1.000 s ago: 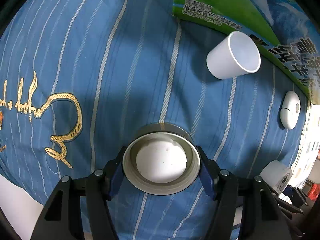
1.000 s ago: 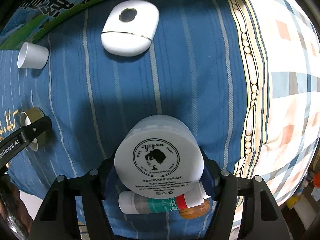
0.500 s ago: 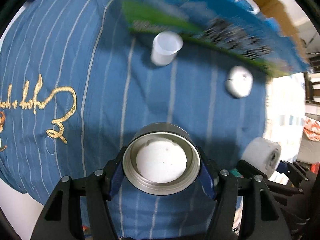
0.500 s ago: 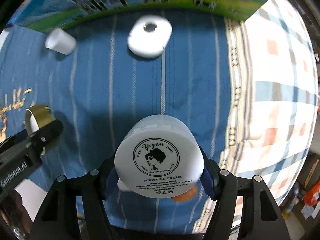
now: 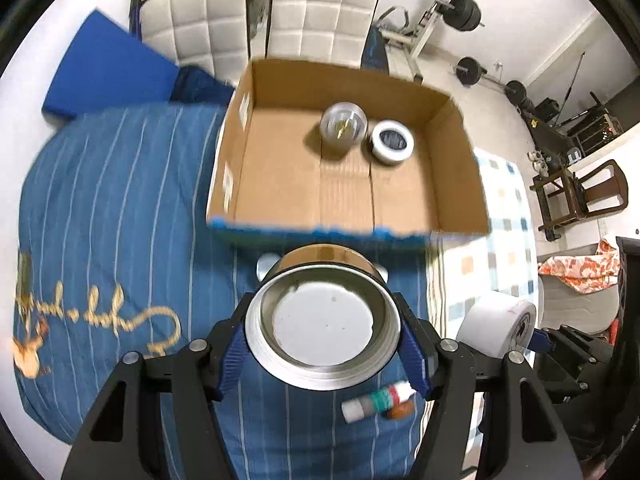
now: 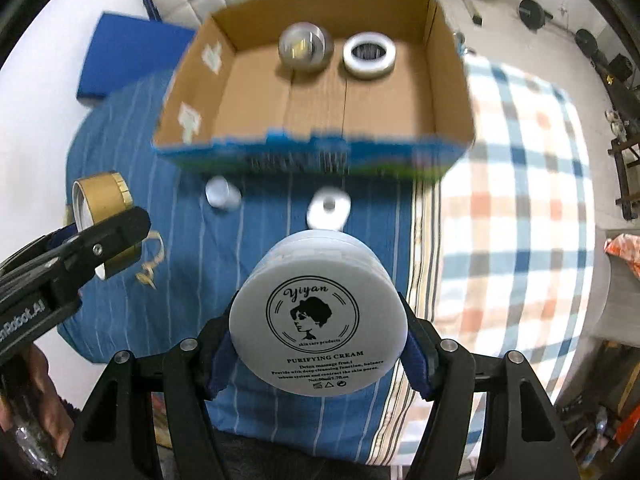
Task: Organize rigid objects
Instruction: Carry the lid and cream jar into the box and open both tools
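Observation:
My left gripper (image 5: 322, 340) is shut on a gold jar lid (image 5: 323, 320), held high above the blue striped bed cover; it also shows in the right wrist view (image 6: 102, 210). My right gripper (image 6: 319, 354) is shut on a white cream jar (image 6: 319, 320) labelled "Purifying Cream", also seen in the left wrist view (image 5: 496, 328). An open cardboard box (image 5: 340, 192) lies ahead on the bed, holding a clear round jar (image 5: 343, 127) and a white ring-shaped jar (image 5: 392, 143). A small white cup (image 6: 222, 194) and a white oval case (image 6: 328, 210) lie on the cover before the box (image 6: 248, 80).
A small tube (image 5: 376, 400) lies on the cover below my left gripper. A plaid cloth (image 6: 520, 200) covers the bed's right part. A blue pad (image 5: 108, 76), white padded chairs (image 5: 320, 12) and gym weights (image 5: 464, 12) stand beyond the bed.
Both grippers have risen and tilted up, each keeping its object. The box's inside and the room beyond have come into view; the cup and oval case look smaller and lower.

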Motion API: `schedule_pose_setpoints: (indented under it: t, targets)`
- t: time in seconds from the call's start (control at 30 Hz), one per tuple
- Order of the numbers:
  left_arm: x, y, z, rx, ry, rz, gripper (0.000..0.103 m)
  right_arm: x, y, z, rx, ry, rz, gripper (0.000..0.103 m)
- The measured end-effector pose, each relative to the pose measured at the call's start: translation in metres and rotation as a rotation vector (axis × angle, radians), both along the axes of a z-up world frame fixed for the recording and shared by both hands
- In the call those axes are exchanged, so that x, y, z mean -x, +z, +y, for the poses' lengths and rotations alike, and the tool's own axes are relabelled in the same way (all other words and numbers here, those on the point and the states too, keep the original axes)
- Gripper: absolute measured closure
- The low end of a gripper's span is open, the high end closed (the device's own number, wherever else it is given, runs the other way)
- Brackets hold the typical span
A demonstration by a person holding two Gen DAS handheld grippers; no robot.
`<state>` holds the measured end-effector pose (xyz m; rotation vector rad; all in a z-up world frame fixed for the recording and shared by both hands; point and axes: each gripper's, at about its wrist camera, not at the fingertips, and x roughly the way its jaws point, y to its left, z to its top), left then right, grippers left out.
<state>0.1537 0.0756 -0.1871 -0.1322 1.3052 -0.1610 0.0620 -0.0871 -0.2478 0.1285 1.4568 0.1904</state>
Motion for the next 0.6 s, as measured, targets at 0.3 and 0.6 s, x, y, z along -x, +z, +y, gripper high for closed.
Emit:
schedule_pose_setpoints:
  t: [0.3, 0.6]
  targets:
    - [-0.066, 0.010, -0.002, -0.041, -0.029, -0.068, 0.041, -0.049, 0.015, -0.008, -0.021, -0.031, -0.045, 0.033]
    - [-0.169, -0.046, 0.006, -0.077, -0.024, 0.047, 0.041, -0.134, -0.032, -0.020, 0.019, -0.073, 0.004, 0.033]
